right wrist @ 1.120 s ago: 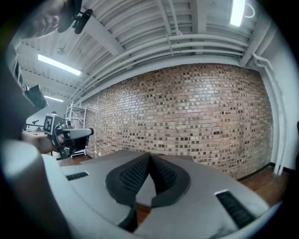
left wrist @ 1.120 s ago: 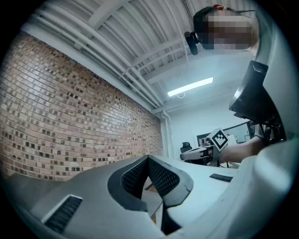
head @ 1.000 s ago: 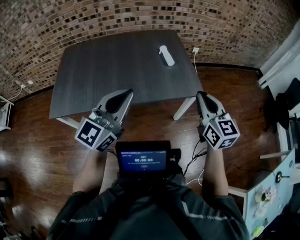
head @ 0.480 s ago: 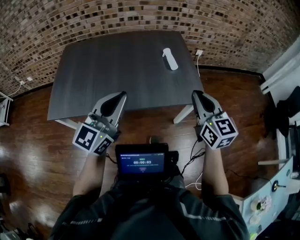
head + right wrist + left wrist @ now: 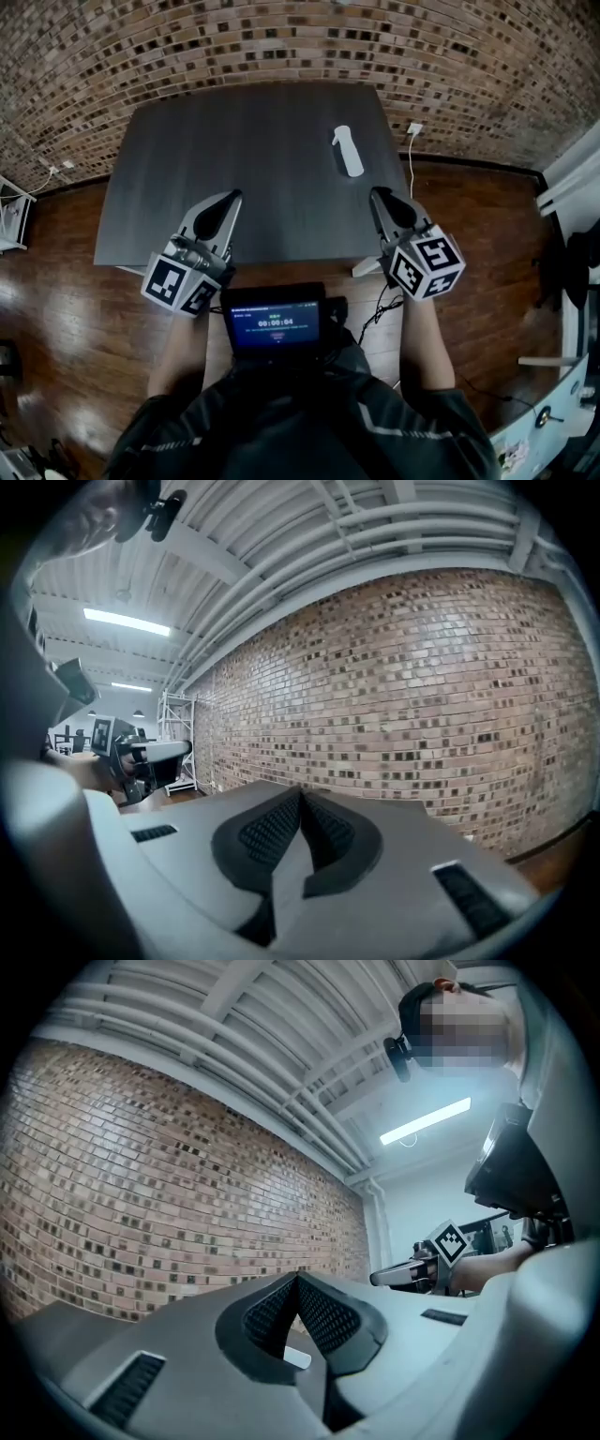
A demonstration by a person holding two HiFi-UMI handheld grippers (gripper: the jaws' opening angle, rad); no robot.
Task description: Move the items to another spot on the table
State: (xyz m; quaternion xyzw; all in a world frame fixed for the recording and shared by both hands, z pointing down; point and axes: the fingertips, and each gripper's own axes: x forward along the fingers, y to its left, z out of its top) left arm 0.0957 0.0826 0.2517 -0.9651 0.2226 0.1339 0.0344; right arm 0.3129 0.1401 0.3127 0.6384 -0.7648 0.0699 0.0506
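- Left tongs: the jaws are closed tip to tip, as the left gripper view shows. Nothing is clamped between the pads, and the tips touch nothing.
- Right tongs: the jaws are fully closed and empty, as the right gripper view shows. The pads meet along their front edge.
- Both tongs are held side by side over the near part of the dark grey table. They point towards the brick wall.
- Task item: one white oblong item lies flat on the table, towards its far right part.
- Position relative to the tongs: the item lies beyond the right tongs and slightly to the left of their tip, near but not touching. It is well apart from the left tongs, ahead of them and off to the right.
- Change from one second ago: both tongs then sat at the near table edge, partly over the wooden floor. Their tips have since moved forward over the table top.
- The jaws of both tongs were closed then as now.
- The white oblong item has kept its place on the table.
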